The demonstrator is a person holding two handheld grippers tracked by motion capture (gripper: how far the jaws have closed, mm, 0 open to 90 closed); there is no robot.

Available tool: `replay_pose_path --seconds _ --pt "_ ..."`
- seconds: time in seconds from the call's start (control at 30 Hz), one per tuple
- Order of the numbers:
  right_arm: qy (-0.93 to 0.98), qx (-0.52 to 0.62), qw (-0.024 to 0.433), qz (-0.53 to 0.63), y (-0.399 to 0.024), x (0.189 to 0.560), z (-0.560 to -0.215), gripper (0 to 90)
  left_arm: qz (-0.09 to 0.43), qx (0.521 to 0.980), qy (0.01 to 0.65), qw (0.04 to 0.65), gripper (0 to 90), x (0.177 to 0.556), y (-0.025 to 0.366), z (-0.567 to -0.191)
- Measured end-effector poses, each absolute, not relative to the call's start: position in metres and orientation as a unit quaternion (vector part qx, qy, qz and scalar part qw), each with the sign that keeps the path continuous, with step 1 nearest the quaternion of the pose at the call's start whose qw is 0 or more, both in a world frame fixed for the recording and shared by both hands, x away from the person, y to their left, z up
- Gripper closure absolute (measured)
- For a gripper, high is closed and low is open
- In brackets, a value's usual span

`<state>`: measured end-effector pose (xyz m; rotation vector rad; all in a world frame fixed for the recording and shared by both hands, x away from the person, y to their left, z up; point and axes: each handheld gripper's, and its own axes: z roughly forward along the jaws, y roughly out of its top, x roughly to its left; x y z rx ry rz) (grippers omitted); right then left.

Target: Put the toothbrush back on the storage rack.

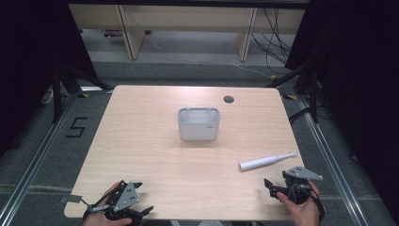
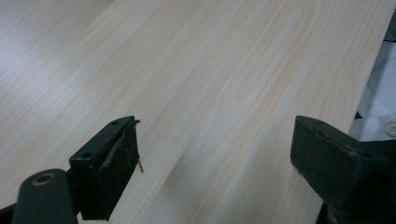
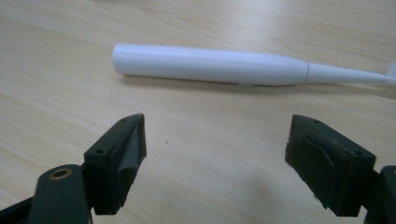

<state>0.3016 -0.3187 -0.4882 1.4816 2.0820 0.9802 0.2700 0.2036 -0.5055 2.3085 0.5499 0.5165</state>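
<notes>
Black fingers (image 3: 116, 163) of the right gripper (image 3: 212, 163) stand wide apart with nothing between them, and just ahead of them lies the white electric toothbrush (image 3: 210, 65), flat on the wooden counter (image 3: 70, 93). The left gripper (image 2: 212, 163) also has its fingers wide and holds nothing — it waits at the near left corner. Farther out, the grey holder (image 1: 198, 124) stands upright in the middle of the counter, well apart from the toothbrush. I judge this as the reaching step: next the right gripper should go forward, put its fingers around the thick handle and close.
</notes>
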Motion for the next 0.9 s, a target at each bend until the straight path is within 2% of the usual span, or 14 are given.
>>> replay_pose_path --seconds 0.2,0.43,0.47,0.53,0.63,0.7,0.77,0.9 --pt "0.735 0.534 0.212 0.359 -0.318 0.306 -0.487 20.6 0.199 0.891 0.213 0.348 14.8 0.270 0.204 -0.506" --pt "0.742 0.512 0.214 0.376 -0.312 0.314 -0.483 27.2 0.195 0.892 0.212 0.347 14.8 0.271 0.204 -0.506" --pt "0.738 0.520 0.210 0.376 -0.308 0.315 -0.481 31.0 0.196 0.895 0.209 0.342 14.8 0.271 0.204 -0.505" --pt "0.735 0.522 0.208 0.380 -0.306 0.315 -0.480 32.7 0.202 0.893 0.210 0.343 14.8 0.271 0.204 -0.506" --pt "0.733 0.512 0.227 0.385 -0.302 0.320 -0.477 41.8 0.191 0.893 0.212 0.349 14.8 0.271 0.204 -0.506" --pt "0.738 0.505 0.224 0.388 -0.303 0.322 -0.476 43.3 0.199 0.890 0.210 0.352 14.8 0.271 0.204 -0.507" --pt "0.732 0.514 0.220 0.390 -0.297 0.323 -0.472 49.9 0.198 0.891 0.215 0.348 14.8 0.271 0.204 -0.507" --pt "0.742 0.497 0.228 0.387 -0.294 0.329 -0.470 56.4 0.202 0.891 0.211 0.347 14.8 0.271 0.204 -0.507"
